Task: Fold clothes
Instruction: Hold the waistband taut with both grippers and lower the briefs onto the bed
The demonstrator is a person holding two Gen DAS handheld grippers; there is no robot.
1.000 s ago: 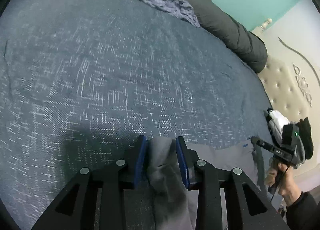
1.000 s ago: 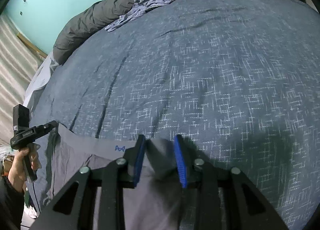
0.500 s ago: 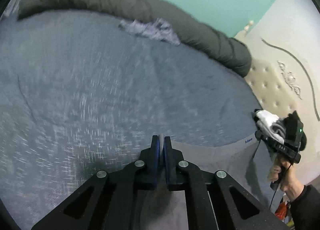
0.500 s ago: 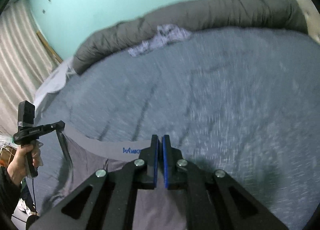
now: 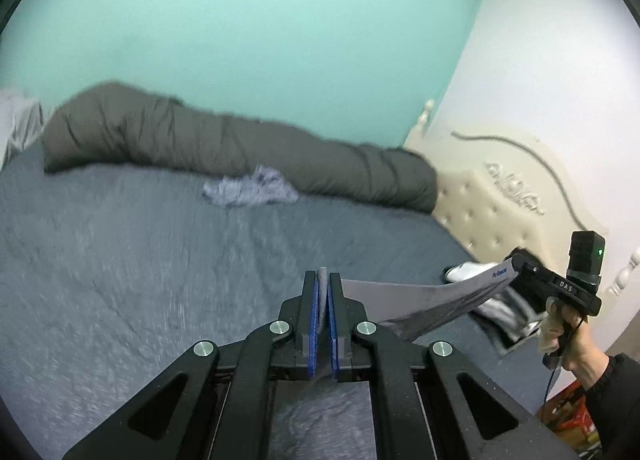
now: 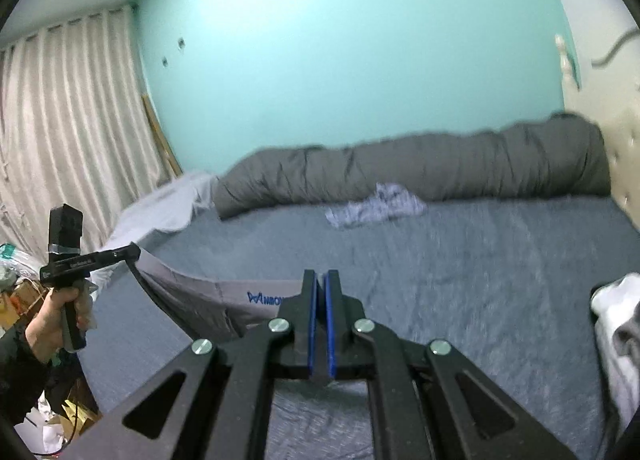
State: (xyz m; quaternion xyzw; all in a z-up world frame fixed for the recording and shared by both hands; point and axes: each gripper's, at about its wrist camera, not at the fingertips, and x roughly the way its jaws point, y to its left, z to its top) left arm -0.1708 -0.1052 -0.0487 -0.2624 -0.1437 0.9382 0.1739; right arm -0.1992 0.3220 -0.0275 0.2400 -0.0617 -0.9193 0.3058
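A grey garment [image 5: 420, 296] with a blue logo on its waistband hangs stretched in the air above the blue-grey bed [image 5: 120, 280]. My left gripper [image 5: 323, 278] is shut on one end, with a bit of grey cloth sticking up between the blue pads. My right gripper [image 5: 518, 262], held by a hand, pinches the other end at the logo. In the right wrist view my right gripper [image 6: 320, 280] is shut on the waistband of the garment [image 6: 224, 296], and my left gripper [image 6: 134, 251] holds the far end taut.
A rolled dark grey duvet [image 5: 240, 148] lies along the far side of the bed, with a crumpled light garment [image 5: 248, 190] in front of it. A cream tufted headboard [image 5: 492, 212] stands right. White and grey clothes [image 6: 616, 312] are piled nearby. Curtains [image 6: 60, 120] hang left.
Both grippers closed on the grey garment and rose, lifting it off the bed and stretching it. Both views tilted up from the bedspread to the wall.
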